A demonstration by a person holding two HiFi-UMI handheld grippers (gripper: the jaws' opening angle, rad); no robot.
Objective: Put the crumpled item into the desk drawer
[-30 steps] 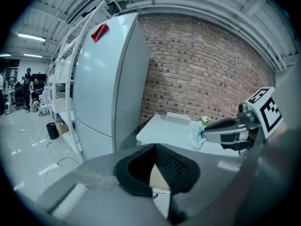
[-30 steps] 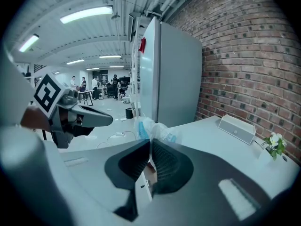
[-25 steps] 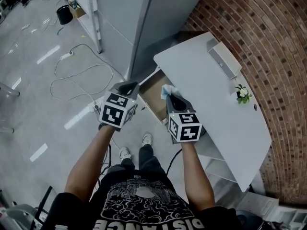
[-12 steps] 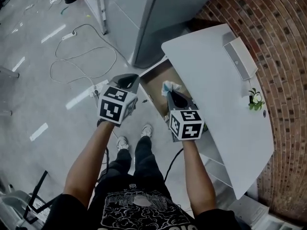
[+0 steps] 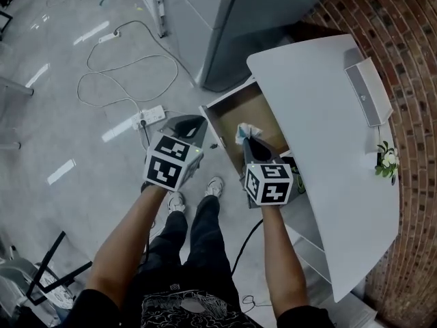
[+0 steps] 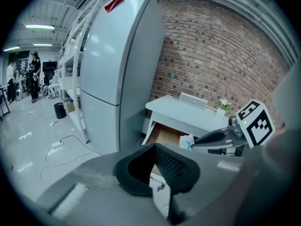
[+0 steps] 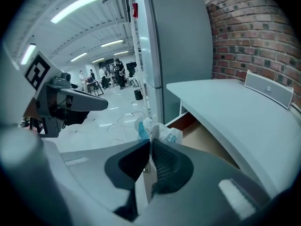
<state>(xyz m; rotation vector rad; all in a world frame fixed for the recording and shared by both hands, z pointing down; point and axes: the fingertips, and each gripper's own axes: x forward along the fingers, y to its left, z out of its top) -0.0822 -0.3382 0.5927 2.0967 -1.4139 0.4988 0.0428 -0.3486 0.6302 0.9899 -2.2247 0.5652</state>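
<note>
The crumpled item is a white and blue wad, pinched at the tips of my right gripper, which is shut on it. It hangs over the open wooden drawer of the white desk. In the right gripper view the crumpled item sticks out just past the closed jaws, with the drawer behind it. My left gripper hovers left of the drawer front, jaws together and empty. In the left gripper view the drawer and the crumpled item lie ahead.
A tall grey cabinet stands behind the desk's left end. Cables and a power strip lie on the floor to the left. A grey box and a small flower plant sit on the desk by the brick wall.
The view has shifted so the desk and drawer sit further right. Both grippers stay close to the drawer front, the right one still holding the wad over the drawer.
</note>
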